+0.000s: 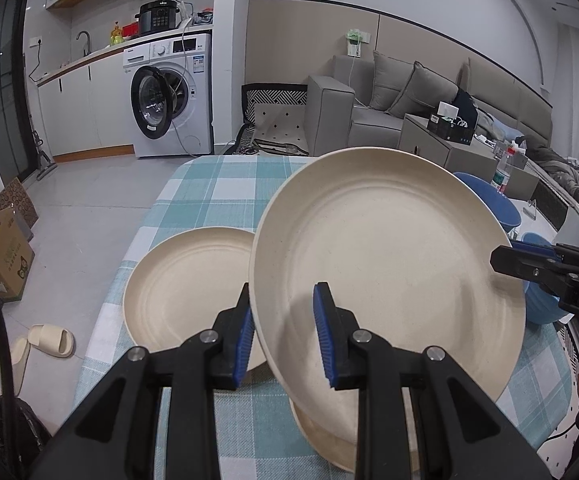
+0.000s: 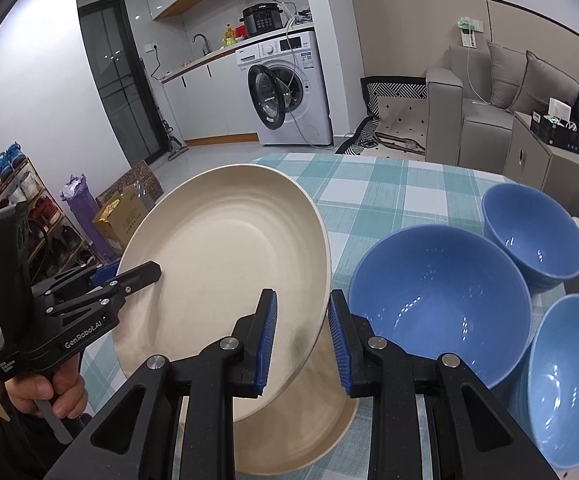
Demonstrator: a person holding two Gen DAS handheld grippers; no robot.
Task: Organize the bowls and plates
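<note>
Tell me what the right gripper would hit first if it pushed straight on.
The right gripper already clamps the lifted cream plate's rim; straight ahead, probably the checked tablecloth, though depth is unclear.

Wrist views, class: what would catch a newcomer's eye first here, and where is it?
First, the tilted cream plate, held up mid-picture over the checked tablecloth by the left hand-held gripper and the right hand-held gripper, one on each side of its rim. Next, three blue bowls on the right, and another cream plate lying flat on the left.

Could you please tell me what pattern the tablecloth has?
Teal-and-white checked tablecloth; the right wrist view shows it best.
</note>
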